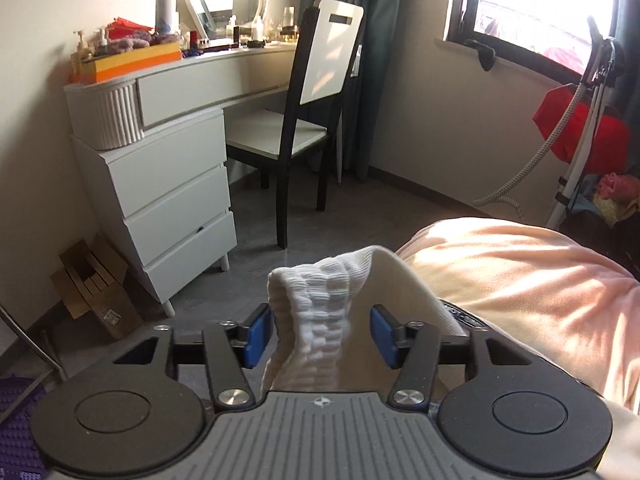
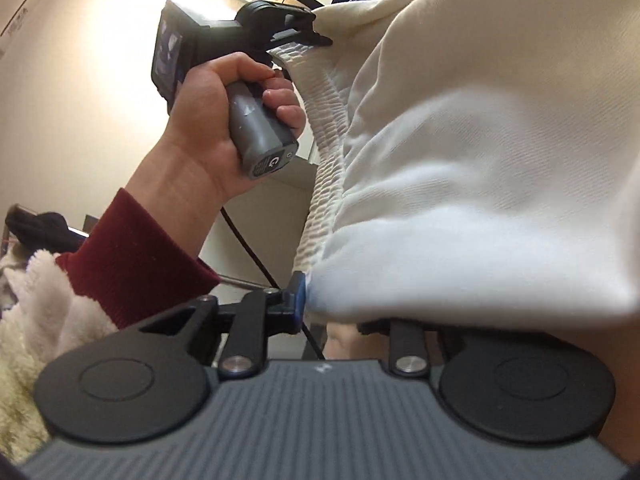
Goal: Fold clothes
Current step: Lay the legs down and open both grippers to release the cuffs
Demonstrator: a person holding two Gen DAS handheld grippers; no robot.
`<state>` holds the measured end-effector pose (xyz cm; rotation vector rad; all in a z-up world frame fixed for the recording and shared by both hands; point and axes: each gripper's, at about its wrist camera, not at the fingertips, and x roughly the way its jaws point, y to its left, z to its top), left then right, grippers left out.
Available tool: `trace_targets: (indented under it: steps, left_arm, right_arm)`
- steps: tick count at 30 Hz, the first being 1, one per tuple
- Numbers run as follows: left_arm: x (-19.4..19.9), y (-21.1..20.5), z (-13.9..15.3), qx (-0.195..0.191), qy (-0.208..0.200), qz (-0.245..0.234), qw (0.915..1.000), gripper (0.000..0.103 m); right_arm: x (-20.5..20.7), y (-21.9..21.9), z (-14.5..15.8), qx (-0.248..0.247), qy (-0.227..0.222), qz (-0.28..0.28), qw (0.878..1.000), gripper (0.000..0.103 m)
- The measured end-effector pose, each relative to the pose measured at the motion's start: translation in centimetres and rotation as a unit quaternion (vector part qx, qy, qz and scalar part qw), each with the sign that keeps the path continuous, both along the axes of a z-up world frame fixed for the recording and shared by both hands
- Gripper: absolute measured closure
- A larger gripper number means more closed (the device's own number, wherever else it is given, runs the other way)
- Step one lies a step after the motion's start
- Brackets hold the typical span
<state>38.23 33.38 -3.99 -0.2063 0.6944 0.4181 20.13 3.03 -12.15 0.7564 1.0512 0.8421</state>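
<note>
Cloth is up in the air: a cream-white garment with a ribbed elastic band [image 2: 460, 152] hangs between the 2 grippers instead of lying flat.

Left wrist view: the left gripper [image 1: 322, 334] has its blue pads [image 1: 256, 334] set apart, with the ribbed band [image 1: 316, 312] bunched between them. The fabric touches the pad at 9 o'clock, but a gap shows beside the pad at 3 o'clock, so I cannot tell whether the pinch is firm. A peach-pink blanket [image 1: 520, 280] on the bed lies at 3 o'clock, just beyond the cloth.

Right wrist view: the right gripper [image 2: 344, 304] shows 1 blue pad [image 2: 297, 298] pressed against the band's lower end; the other is buried under fabric, so how far it stands open cannot be told. At 11 o'clock the person's left hand [image 2: 224, 120] grips the grey handle of the other tool, whose black jaws sit at the band's upper end.

Judgement: this is the spreading step. To do it well, tighten both pinches on the band, draw the 2 ends apart until the ribbing runs straight, then lower the garment onto the blanket without twisting it.
</note>
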Motion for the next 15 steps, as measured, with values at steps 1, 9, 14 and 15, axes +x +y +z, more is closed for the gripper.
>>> trace_targets:
  steps: [1,9,14,15]
  left_arm:
    - [-1.3,-0.5,0.8,0.004,-0.005,-0.007,1.0,0.039]
    - [-14.1,-7.9,7.5,0.028,-0.065,-0.079,0.9944,0.024]
    - [-21.9,-14.4,9.6,0.0,-0.092,-0.124,0.988,0.023]
    - [-23.3,-16.0,9.7,0.004,-0.098,-0.144,0.9846,0.023]
  right_arm:
    - [-1.1,-0.9,0.7,-0.01,-0.012,-0.001,1.0,0.041]
    - [-8.0,-8.5,7.9,-0.094,-0.123,-0.039,0.987,0.007]
    - [-13.0,-13.7,11.7,-0.15,-0.209,-0.086,0.963,0.007]
    - [-13.6,-14.3,12.2,-0.161,-0.225,-0.097,0.956,0.007]
